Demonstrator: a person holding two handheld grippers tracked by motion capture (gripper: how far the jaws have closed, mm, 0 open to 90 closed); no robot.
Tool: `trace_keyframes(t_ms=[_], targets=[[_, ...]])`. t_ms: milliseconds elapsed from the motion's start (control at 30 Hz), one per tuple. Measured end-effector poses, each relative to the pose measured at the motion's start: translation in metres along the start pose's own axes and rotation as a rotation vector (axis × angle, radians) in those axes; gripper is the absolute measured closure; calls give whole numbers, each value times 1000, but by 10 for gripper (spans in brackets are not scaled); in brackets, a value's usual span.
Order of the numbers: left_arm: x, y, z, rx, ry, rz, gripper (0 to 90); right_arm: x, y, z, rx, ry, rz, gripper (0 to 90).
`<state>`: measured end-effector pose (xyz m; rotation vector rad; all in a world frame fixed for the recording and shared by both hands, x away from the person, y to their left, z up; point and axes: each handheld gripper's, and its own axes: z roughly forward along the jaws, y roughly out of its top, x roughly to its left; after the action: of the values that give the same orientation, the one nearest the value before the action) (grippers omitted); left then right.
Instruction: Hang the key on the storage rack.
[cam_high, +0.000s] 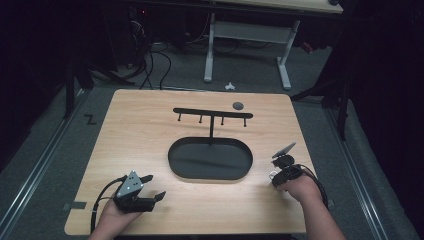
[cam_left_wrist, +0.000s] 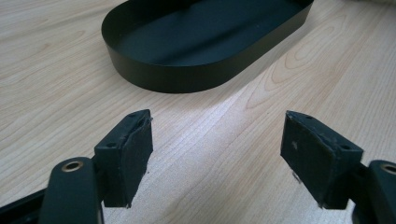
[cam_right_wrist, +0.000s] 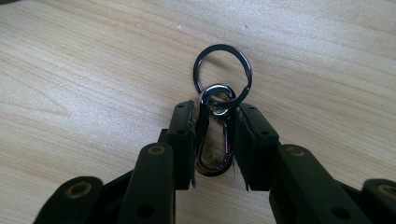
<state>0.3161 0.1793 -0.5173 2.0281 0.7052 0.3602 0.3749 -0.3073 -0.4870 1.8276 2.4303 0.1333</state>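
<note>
My right tongs (cam_right_wrist: 212, 140) pinch a clip (cam_right_wrist: 214, 140) at five o'clock; left tongs (cam_left_wrist: 219, 154) spread. Next, likely hang its ring (cam_right_wrist: 223, 70) on the rack (cam_high: 212, 114).

No legible text, labels, brands or nos. in any view. One mark only: a dark Z-shaped sign (cam_high: 90, 119) on the grey floor (cam_high: 45, 150), left of the table (cam_high: 140, 130); meaning can't be determined.

Black oval metal tray (cam_left_wrist: 205, 46): far end cut off at top edge, left gripper view. Small dark round disc (cam_high: 238, 105), upper centre, high view: too small to ID.
</note>
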Motion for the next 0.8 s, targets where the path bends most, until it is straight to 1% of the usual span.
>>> trace_keyframes(t_ms=[100, 133, 167, 200, 433, 567, 600, 733, 800], targets=[[0, -1, 0, 1, 2, -2, 255, 0, -1, 0, -2, -3, -1, 696], [1, -1, 0, -1, 3, -3, 255, 0, -1, 0, -7, 3, 8, 695], [1, -1, -1, -3, 3, -6, 254, 0, -1, 0, -4, -2, 9, 694], [2, -1, -1, -3, 4, -7, 254, -1, -1, 0, -11, 6, 13, 692], [2, 0, 1, -4, 5, -3, 255, -1, 0, 0, -6, 8, 1, 688], [1, 0, 1, -4, 1, 1, 255, 0, -1, 0, -14, -2, -1, 702], [1, 0, 0, -3, 0, 2, 255, -1, -2, 0, -25, 2, 3, 706], [1, 1, 0, -3, 1, 0, 255, 1, -2, 0, -23, -9, 2, 711], [2, 0, 0, -3, 3, -2, 255, 4, -1, -1, -20, -18, -8, 711]])
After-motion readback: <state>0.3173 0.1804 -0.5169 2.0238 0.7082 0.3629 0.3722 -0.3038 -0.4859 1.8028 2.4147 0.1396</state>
